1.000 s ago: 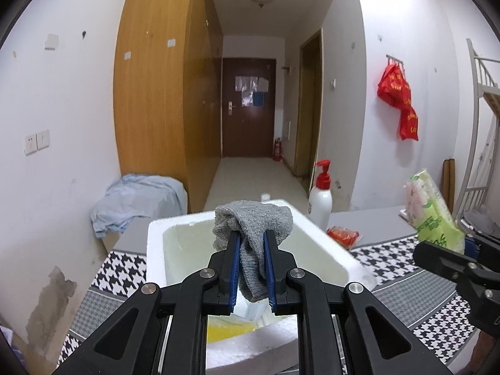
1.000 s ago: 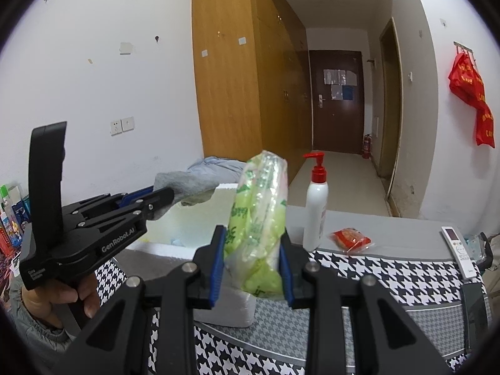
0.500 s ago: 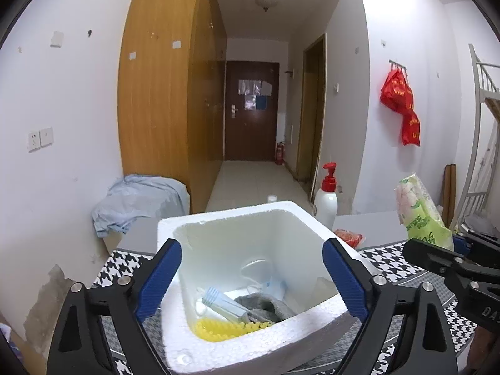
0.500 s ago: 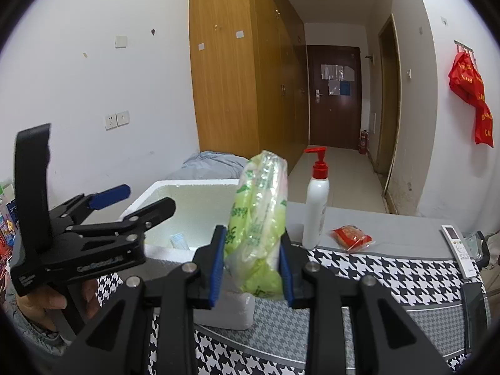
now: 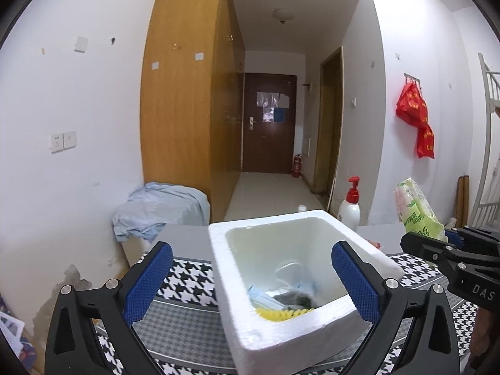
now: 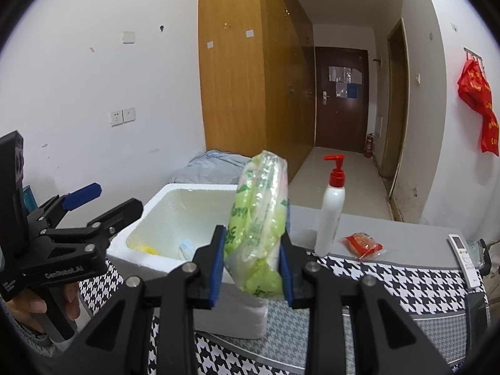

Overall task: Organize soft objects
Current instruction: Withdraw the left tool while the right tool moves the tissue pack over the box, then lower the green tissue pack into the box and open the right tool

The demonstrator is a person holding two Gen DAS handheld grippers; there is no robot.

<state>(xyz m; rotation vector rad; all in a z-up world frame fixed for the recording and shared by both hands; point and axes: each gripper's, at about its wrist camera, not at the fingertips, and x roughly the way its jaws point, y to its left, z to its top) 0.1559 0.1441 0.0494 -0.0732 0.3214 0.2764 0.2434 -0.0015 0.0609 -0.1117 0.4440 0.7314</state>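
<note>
The grey sock [image 5: 295, 298] is lying at the bottom of the white foam box [image 5: 275, 332], low in the middle of the left wrist view, beside a yellow brush [image 5: 282, 314] and some pale blue items that are too small to make out. The left gripper [image 5: 250, 281] is hanging over the near side of the box with its jaws spread wide and nothing between them; they have just been opening, and the sock is resting free of them. Its blue pads [image 5: 147, 281] are flanking the box on either side.

In the right wrist view, the right gripper [image 6: 251, 270] is sitting at lower centre, clenched on a green tissue pack [image 6: 259, 218], which is standing upright between its pads in front of the box [image 6: 175, 206]. The left gripper [image 6: 97, 206] is showing at the left edge, with a hand [image 6: 40, 303] wrapped around its handle.

The box is resting on a houndstooth cloth [image 6: 406, 278] over a grey table [image 6: 403, 234]. To the right of the box, a white pump bottle [image 6: 329, 215] with a red top is standing upright, a red packet [image 6: 362, 245] is lying just beside it, and a remote [image 6: 464, 257] is lying at the far right edge. A pale blue cloth [image 5: 159, 209] is heaped behind the table at the left, in front of a wooden wardrobe [image 5: 184, 103].
</note>
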